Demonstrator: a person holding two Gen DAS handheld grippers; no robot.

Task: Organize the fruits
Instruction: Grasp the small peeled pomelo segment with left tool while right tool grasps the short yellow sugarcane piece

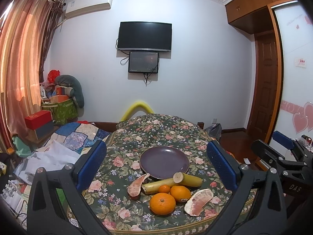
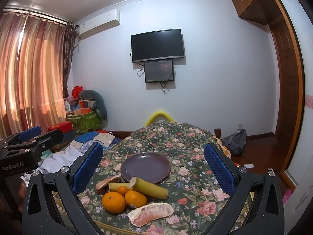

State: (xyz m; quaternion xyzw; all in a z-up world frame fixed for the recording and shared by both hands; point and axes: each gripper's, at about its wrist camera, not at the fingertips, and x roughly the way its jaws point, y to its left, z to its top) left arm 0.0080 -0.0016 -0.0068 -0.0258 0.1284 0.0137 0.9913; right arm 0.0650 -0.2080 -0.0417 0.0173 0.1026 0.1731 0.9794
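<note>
Fruits lie in a loose cluster near the front edge of the flowered tablecloth (image 1: 156,129), and neither tool has any of them. Both the left gripper (image 1: 156,166) and the right gripper (image 2: 153,169) hover above that near edge with their blue-padded jaws spread wide and nothing between them; the right gripper also shows at the right border of the left wrist view, the left one at the left border of the right wrist view. Nearest the cameras sit a peeled pomelo segment (image 1: 198,201) on the right and a large orange (image 1: 162,203) just beside it. Behind these rests a second orange (image 1: 180,193) bearing a small dark sticker, touching a small tangerine (image 1: 164,188). Two cut yellow-green stalk pieces (image 1: 187,179) lie crossed behind the citrus, the upper one tilted with its pale cut end raised. To the left, another pomelo segment (image 1: 137,185) stands on edge against the lower stalk. Just beyond the stalks sits an empty purple plate (image 1: 164,161). Farther back, a black television (image 1: 144,36) hangs on the white wall above a smaller screen (image 1: 143,62).
</note>
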